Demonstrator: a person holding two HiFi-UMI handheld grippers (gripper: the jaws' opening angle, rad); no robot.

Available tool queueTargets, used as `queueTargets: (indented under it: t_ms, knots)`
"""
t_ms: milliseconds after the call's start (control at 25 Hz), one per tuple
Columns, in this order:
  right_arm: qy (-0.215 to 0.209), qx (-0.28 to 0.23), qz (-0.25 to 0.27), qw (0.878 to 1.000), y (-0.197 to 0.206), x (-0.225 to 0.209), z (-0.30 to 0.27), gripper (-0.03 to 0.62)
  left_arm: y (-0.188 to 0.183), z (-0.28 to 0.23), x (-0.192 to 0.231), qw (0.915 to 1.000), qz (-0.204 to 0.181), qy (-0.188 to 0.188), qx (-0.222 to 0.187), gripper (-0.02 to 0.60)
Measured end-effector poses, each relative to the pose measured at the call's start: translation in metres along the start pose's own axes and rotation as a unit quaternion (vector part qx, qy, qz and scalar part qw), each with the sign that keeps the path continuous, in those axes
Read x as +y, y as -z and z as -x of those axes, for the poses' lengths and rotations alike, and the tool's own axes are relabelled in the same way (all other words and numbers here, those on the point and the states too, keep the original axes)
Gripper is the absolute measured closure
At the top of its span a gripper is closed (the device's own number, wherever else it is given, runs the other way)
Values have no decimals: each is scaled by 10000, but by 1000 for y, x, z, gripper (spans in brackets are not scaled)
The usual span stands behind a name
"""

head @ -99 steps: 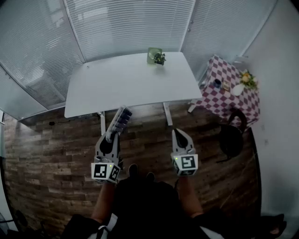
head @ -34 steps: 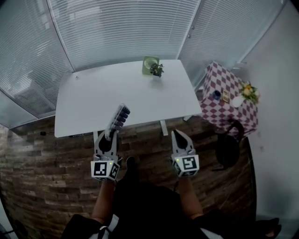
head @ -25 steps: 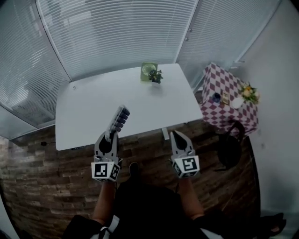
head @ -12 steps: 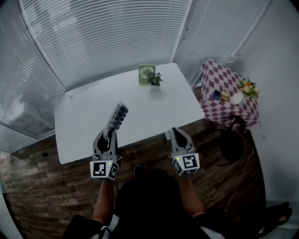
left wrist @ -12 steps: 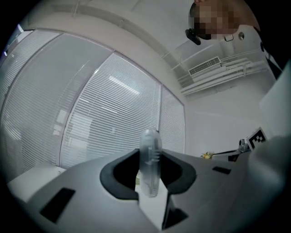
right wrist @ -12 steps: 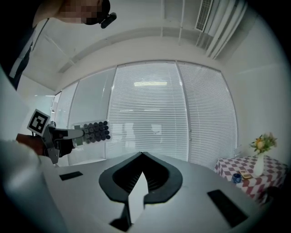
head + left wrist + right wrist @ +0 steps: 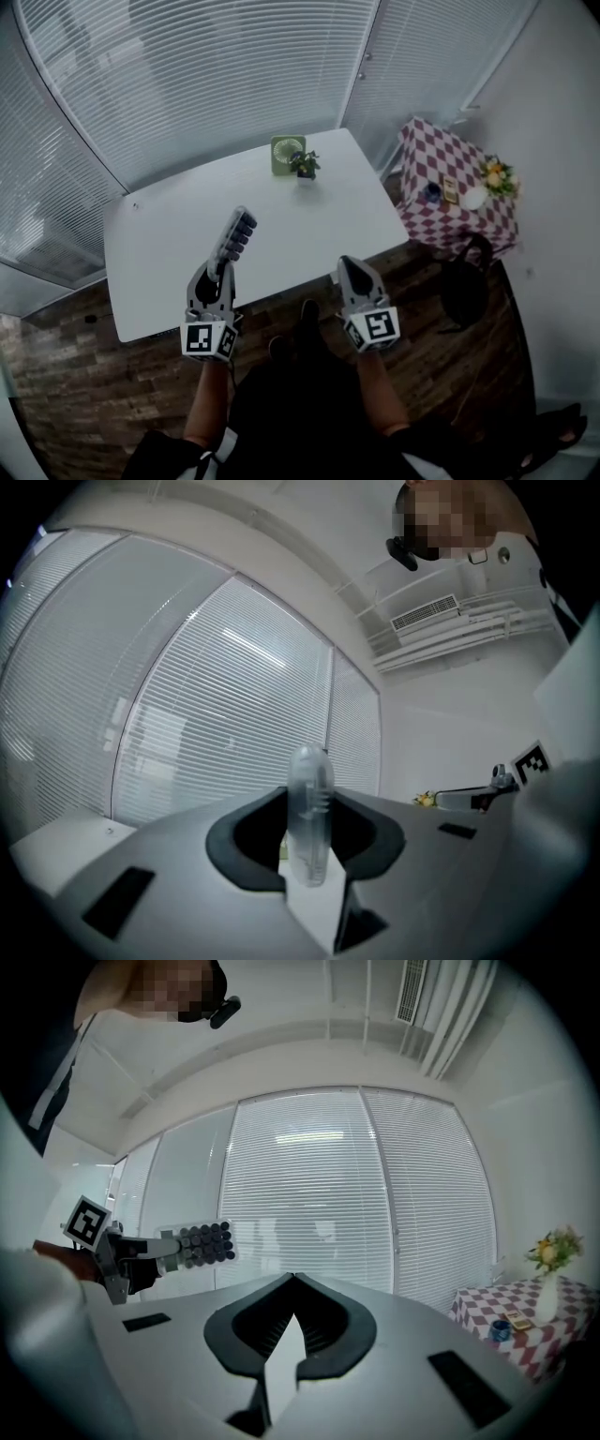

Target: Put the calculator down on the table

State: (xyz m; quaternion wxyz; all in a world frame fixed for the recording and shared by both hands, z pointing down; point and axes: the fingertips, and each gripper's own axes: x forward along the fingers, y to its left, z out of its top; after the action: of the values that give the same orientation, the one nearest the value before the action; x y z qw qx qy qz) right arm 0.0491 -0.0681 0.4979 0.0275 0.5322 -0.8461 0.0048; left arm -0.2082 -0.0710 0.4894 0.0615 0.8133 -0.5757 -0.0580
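While the left gripper clamps the calculator, its length points forward over the table (right gripper closed, empty).

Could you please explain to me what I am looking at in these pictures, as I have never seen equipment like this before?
There is no robot here: a person holds a two-fingered hand tool, a gripper, in each hand. The wide picture comes from a camera on the person's head, looking down; the other two come from cameras riding on each gripper, looking forward along it. The left gripper has its fingers closed on a slim grey calculator with dark round keys, not yet laid on the large white table. The right gripper is shut and empty. On the table's far side stand a small green fan and a small potted plant. At the right is a side table under a checked cloth.
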Motion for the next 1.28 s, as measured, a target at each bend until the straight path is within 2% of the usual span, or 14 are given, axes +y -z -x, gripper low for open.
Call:
queueTargets:
  t_ms: [480,600,840,1080,1280]
  knots:
    - [-206,-60,93,9997,-5,-61,-60,588,-3,-70,-7,9997,-110,-208,-40,482]
    - [-282,-19,-35,9996,-7,-70,-76,588,-1,-86,-6,9996,-111,-271,-29,482]
    - [-327,-27,91,9994,-2,-94,-99,588,11,-114,-5,9993,-132,-340,111,482]
    - [-398,-17,-8,9992,-2,-104,-120,588,9,-136,-3,9990,-253,-376,67,482]
    - [-415,7,-109,9991,-2,-110,-129,588,15,-150,-3,9984,-367,-368,200,482]
